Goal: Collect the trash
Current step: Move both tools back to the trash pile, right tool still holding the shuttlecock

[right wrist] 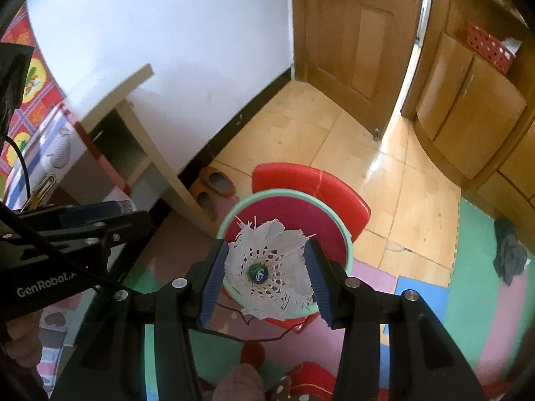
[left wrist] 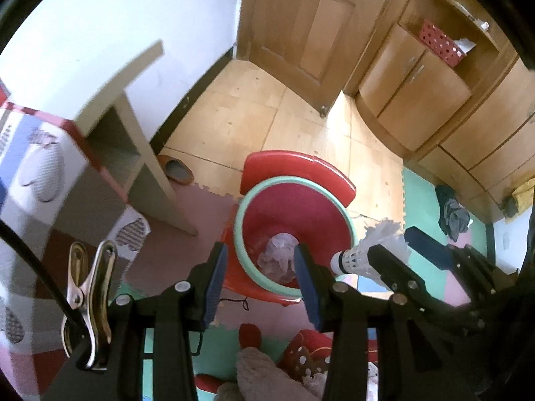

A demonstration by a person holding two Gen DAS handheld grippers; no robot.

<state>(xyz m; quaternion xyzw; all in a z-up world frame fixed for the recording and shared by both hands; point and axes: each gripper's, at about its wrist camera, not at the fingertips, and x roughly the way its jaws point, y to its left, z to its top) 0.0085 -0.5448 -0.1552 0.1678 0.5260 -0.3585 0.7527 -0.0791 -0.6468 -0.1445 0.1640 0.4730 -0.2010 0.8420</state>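
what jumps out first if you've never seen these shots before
A white feather shuttlecock clamped between the right hand-held gripper fingers, right above a red bin with a mint-green rim. The bin sits on a red chair and already holds crumpled plastic; the left hand-held gripper hangs open and empty beside it.

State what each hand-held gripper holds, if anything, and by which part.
The right hand-held gripper holds a white shuttlecock by its feather skirt, one pad on each side. The left hand-held gripper holds nothing.
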